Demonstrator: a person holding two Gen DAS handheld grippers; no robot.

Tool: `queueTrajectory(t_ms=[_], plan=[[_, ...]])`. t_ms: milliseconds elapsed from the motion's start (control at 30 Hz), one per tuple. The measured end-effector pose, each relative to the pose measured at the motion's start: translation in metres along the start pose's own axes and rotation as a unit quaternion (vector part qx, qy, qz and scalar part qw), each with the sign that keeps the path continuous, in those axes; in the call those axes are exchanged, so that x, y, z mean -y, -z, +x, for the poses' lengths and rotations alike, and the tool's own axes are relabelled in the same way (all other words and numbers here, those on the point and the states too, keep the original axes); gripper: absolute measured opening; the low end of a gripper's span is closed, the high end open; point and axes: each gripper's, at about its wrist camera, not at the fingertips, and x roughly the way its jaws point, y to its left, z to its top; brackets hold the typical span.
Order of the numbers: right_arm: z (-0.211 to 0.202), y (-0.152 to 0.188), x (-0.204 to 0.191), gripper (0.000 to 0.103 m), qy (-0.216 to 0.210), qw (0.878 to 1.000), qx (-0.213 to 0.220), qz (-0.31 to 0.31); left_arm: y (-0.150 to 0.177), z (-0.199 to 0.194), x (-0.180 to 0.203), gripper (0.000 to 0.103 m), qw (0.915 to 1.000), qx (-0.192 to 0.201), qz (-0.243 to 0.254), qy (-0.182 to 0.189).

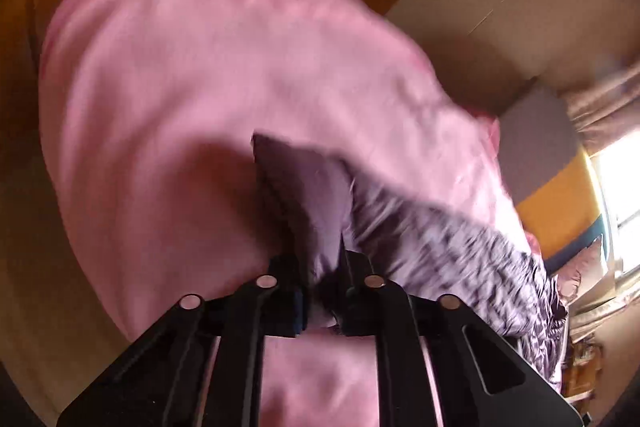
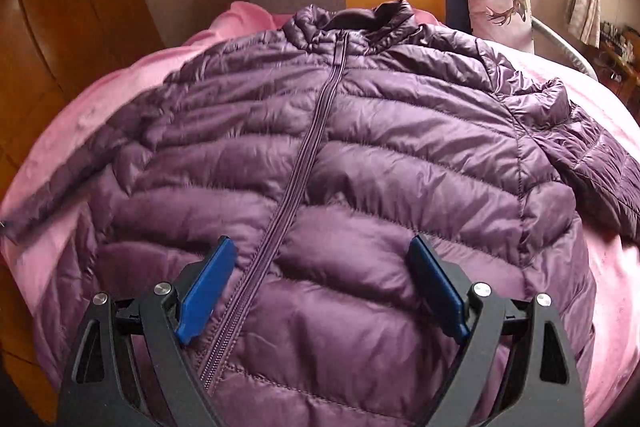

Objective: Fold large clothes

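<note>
Lying zipped and face-up across the middle of the right wrist frame on the pink blanket [image 2: 608, 287], purple puffer jacket [image 2: 320, 155], right gripper [image 2: 320, 263] hovering spread and empty above the hem, left gripper [image 1: 316, 227] clenching a sleeve cuff, likely for folding it inward.

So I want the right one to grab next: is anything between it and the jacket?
Nothing visible. The right hand-held gripper hangs open directly over the purple jacket, its blue fingers either side of the zipper.
</note>
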Motion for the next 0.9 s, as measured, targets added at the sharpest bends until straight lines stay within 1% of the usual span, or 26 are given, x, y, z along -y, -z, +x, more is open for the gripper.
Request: queueTrajectory(t_ms=[67,100,133,167,200,233,300,333,367,467,500,567,600,633,667,700,733,800,833,867,900], plan=[[0.003,0.006,0.000,0.089,0.000,1.000,-0.001,0.003,-0.010,-0.027,0.015,0.009,0.9977,0.051,0.046,0.005],[0.005,0.008,0.000,0.089,0.001,1.000,-0.001,0.003,-0.012,-0.037,0.021,0.009,0.9958,0.064,0.066,-0.001],[0.008,0.010,-0.001,0.090,0.004,1.000,0.001,-0.002,-0.013,-0.039,0.025,0.009,0.9944,0.068,0.080,-0.011],[0.010,0.012,-0.002,0.090,0.007,1.000,0.003,-0.006,-0.011,-0.035,0.028,0.009,0.9918,0.065,0.103,-0.038],[0.011,0.010,-0.002,0.090,0.010,1.000,0.003,-0.007,-0.008,-0.025,0.026,0.009,0.9899,0.053,0.116,-0.062],[0.012,0.011,-0.002,0.091,0.013,1.000,0.003,-0.009,-0.003,-0.008,0.019,0.008,0.9884,0.028,0.120,-0.089],[0.014,0.010,0.000,0.091,0.014,1.000,0.002,-0.013,0.008,0.018,0.002,0.008,0.9856,-0.013,0.115,-0.123],[0.016,0.009,0.002,0.091,0.011,1.000,0.001,-0.012,0.013,0.029,-0.005,0.008,0.9846,-0.025,0.109,-0.134],[0.016,0.007,0.004,0.091,0.009,1.000,0.000,-0.011,0.019,0.034,-0.010,0.008,0.9849,-0.022,0.105,-0.136],[0.018,0.006,0.011,0.092,0.004,1.000,-0.001,-0.009,0.022,0.032,0.000,0.011,0.9821,-0.010,0.106,-0.156],[0.018,0.007,0.012,0.093,0.002,1.000,-0.001,-0.007,0.021,0.030,0.001,0.014,0.9825,-0.010,0.098,-0.158],[0.017,0.007,0.015,0.095,-0.007,1.000,-0.002,-0.003,0.017,0.024,0.003,0.029,0.9817,-0.006,0.087,-0.169],[0.016,0.009,0.014,0.095,-0.009,1.000,-0.004,-0.002,0.015,0.015,0.007,0.057,0.9813,0.007,0.083,-0.173],[0.017,0.009,0.014,0.097,-0.010,1.000,-0.007,-0.003,0.013,0.006,0.009,0.081,0.9820,0.024,0.079,-0.170],[0.018,0.008,0.014,0.099,-0.010,1.000,-0.012,-0.006,0.013,-0.010,0.015,0.085,0.9832,0.058,0.072,-0.158],[0.019,0.007,0.013,0.100,-0.008,1.000,-0.018,-0.009,0.016,-0.025,0.026,0.085,0.9845,0.083,0.071,-0.137],[0.020,0.005,0.012,0.101,-0.007,1.000,-0.021,-0.012,0.017,-0.031,0.037,0.085,0.9862,0.086,0.076,-0.120],[0.022,0.005,0.012,0.101,-0.007,1.000,-0.026,-0.010,0.029,-0.041,0.064,0.085,0.9900,0.081,0.095,-0.067],[0.022,0.005,0.012,0.101,-0.009,0.999,-0.029,-0.014,0.035,-0.041,0.077,0.085,0.9903,0.076,0.108,-0.042],[0.020,0.004,0.013,0.101,-0.013,0.999,-0.031,-0.018,0.049,-0.043,0.098,0.085,0.9884,0.068,0.136,-0.003],[0.016,0.005,0.015,0.101,-0.018,0.999,-0.027,-0.015,0.065,-0.043,0.120,0.085,0.9844,0.056,0.164,0.031]])
